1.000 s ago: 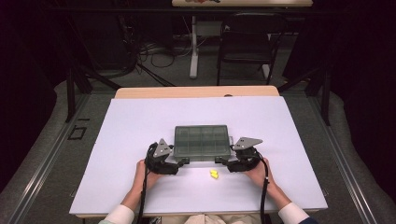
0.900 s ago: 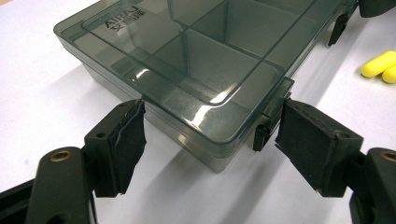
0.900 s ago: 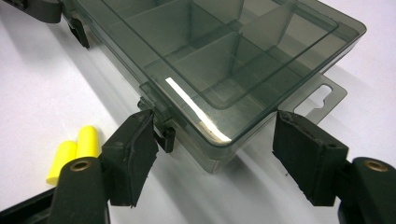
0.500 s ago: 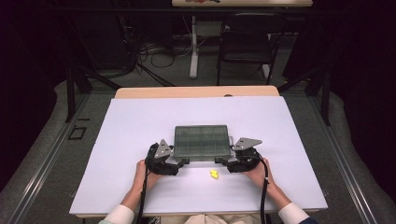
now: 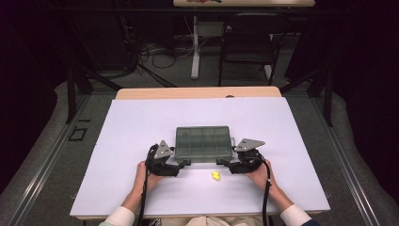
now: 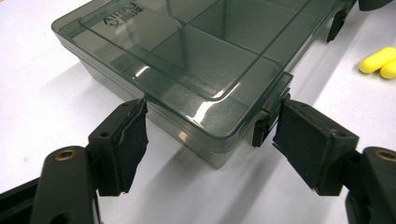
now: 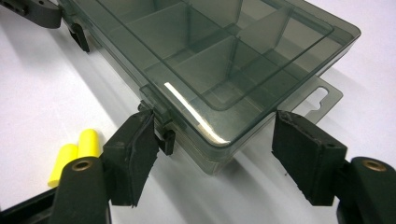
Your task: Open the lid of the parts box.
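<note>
Smoky grey translucent plastic compartment box (image 5: 203, 143) lies flat, lid closed, near the middle of the white table surface (image 5: 141, 122), just ahead of both hands. Its inner dividers show through the lid; the compartments in sight appear empty.

Left gripper (image 5: 181, 163): jaws spread wide, holding nothing. In the left gripper view they straddle the near left corner of the box (image 6: 196, 60), and one black pad (image 6: 306, 140) stands just beside the small dark latch clip (image 6: 262, 125) on the front edge. Whether it touches the clip cannot be told.

Between the grippers, a pair of yellow foam earplugs (image 5: 216, 175) rests on the table, just in front of the box and apart from it.

Right gripper (image 5: 226, 164): jaws likewise spread, empty. In the right gripper view they straddle the near right corner, and one pad (image 7: 135, 149) sits against or just beside the second latch clip (image 7: 166, 140).

Assessment: the step in hand appears to be releasing the two front latches. Recommended practice: work each clip with the pad's edge, lifting outward from the lid lip; steady the box with the other gripper so it does not slide back; release both before raising the lid; keep the earplugs clear of the jaws
</note>
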Tool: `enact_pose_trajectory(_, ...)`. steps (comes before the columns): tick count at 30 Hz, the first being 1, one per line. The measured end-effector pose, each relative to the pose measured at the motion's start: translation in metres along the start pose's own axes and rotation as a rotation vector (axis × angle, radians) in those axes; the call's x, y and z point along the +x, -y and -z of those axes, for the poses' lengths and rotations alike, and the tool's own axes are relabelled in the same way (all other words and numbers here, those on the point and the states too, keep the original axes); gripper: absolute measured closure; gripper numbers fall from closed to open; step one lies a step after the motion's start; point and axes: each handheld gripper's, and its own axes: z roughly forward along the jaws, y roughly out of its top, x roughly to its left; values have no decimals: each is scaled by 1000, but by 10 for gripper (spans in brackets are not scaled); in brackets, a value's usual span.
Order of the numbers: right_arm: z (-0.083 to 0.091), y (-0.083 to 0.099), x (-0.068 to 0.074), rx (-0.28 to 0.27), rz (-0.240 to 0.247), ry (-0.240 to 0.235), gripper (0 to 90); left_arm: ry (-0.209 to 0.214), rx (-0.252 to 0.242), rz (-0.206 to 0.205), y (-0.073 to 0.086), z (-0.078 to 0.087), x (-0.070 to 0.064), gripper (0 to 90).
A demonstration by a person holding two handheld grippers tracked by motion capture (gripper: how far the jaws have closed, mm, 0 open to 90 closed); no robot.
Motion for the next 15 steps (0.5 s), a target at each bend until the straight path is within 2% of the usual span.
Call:
enact_pose_trajectory(3,-1,0,-1,3,0,-3,293,-4,8,2,0,-2,-1,225)
enact_pose_trajectory(15,-1,0,-1,3,-2,-2,294,2,-14,6,0,1,0,262)
